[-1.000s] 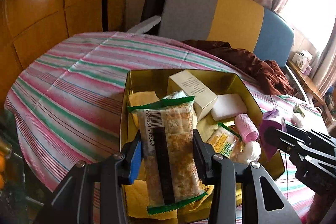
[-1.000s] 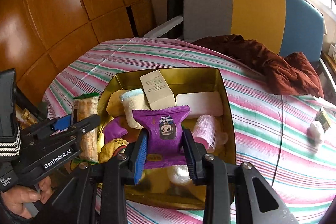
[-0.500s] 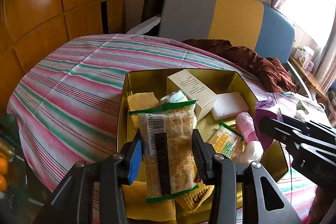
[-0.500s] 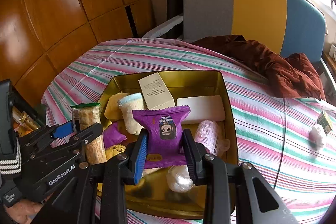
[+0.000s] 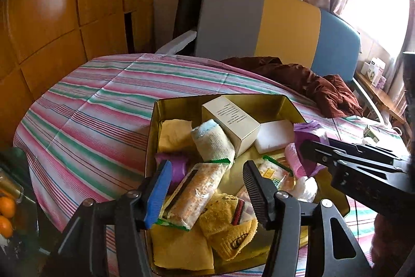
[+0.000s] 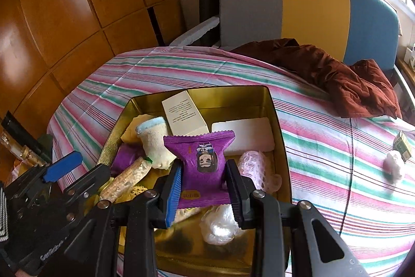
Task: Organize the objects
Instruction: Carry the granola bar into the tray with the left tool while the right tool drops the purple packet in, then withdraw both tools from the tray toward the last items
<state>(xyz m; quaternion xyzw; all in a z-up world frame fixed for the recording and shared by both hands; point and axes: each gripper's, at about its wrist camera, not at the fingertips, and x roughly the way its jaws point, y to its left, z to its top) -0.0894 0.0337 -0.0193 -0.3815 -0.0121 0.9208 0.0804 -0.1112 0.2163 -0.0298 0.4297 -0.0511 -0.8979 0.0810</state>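
A striped cloth [image 5: 85, 105] in pink, green and white covers the counter, with a grey, yellow and blue chair back [image 6: 298, 4] at twelve o'clock and a crumpled maroon garment [image 6: 337, 77] at two o'clock. The gold tin [image 6: 276, 121] sits mid-counter, its long axis running from six to twelve o'clock in the right wrist view. Inside lie a cream carton [image 5: 230, 121] angled toward eleven o'clock, a white block [image 6: 243, 134] at the tin's one o'clock side, a rolled sock [image 5: 212, 142], yellow cloths [image 5: 181, 248], a pink hair roller [image 6: 251, 168] and a crinkled clear bag [image 6: 220, 225].

The cracker packet [image 5: 194, 194] rests in the tin, its long axis tilted from seven to one o'clock, green-edged end toward the sock. The left gripper [image 5: 207, 188] hangs above it, fingers spread apart and clear of the wrapper.

The right gripper [image 6: 203, 191] has its fingers clamped on the purple snack pouch [image 6: 202, 162], held upright over the tin's near half, printed face upside down, crimped edge toward twelve o'clock.
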